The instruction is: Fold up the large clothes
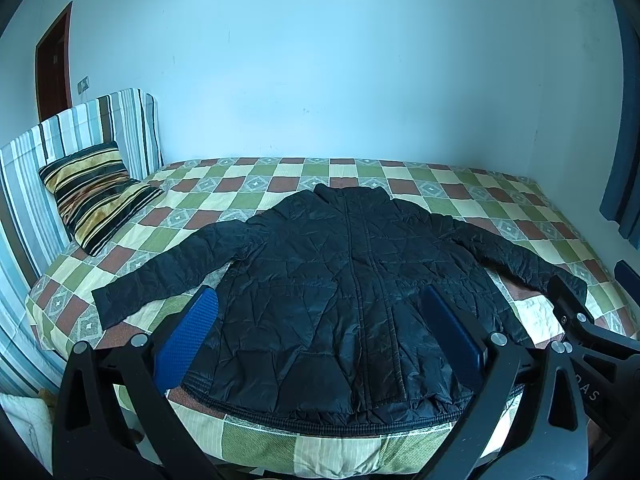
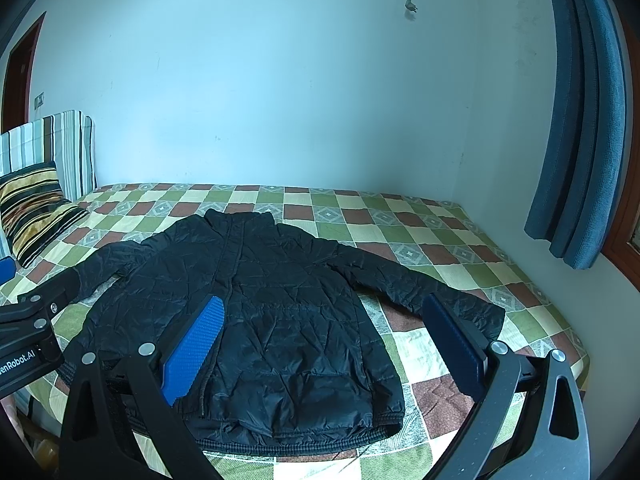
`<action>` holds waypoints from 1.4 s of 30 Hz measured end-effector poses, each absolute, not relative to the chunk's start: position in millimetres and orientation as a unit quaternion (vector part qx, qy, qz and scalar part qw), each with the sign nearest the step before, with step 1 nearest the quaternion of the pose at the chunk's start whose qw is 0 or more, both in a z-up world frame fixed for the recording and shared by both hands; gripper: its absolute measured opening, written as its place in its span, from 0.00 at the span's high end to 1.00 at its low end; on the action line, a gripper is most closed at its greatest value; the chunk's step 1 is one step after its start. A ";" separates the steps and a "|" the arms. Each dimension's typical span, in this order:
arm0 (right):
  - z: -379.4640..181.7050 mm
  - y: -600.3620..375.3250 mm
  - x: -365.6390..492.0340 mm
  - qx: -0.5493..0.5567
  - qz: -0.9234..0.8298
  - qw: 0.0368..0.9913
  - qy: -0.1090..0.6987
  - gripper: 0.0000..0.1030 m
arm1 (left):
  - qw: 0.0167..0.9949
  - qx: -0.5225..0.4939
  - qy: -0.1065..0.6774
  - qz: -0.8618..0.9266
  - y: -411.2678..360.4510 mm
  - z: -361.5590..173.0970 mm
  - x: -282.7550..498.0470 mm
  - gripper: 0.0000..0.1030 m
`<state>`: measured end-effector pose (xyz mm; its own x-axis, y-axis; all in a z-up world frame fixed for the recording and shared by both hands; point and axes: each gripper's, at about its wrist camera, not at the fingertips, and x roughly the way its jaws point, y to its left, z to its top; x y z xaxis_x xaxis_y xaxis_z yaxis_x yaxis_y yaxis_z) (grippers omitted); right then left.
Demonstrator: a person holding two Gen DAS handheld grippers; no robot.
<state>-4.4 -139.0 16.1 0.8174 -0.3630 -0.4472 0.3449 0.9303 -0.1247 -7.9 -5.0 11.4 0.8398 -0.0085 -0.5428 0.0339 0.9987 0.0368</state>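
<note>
Nothing was folded: the black jacket lay flat, sleeves spread toward nine and three o'clock, seemingly zipped. Left gripper and right gripper hung wide, empty.

From where I'm driving, the jacket lies flat mid-bed, collar toward the back wall, sleeves out both sides. Pillow sits far left against the headboard; curtain hangs right.
</note>
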 end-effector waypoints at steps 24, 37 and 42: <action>-54.8 -205.1 60.3 0.006 -0.244 0.920 0.306 0.04 | 0.927 0.035 0.369 0.057 31.3 -79.4 106.0 0.02; -112.7 -379.6 92.4 0.123 -0.393 0.845 0.340 0.04 | 0.890 0.002 0.413 0.192 115.2 -151.9 191.5 0.02; -125.7 -423.6 95.7 0.151 -0.434 0.819 0.343 0.05 | 0.876 -0.003 0.430 0.219 134.6 -167.6 213.6 0.02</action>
<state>95.7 -423.6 -125.7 0.3878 -0.6080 -0.6928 0.8155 0.5766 -0.0495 213.6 134.6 -167.6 0.5339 0.3799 -0.7554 -0.3856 0.9045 0.1823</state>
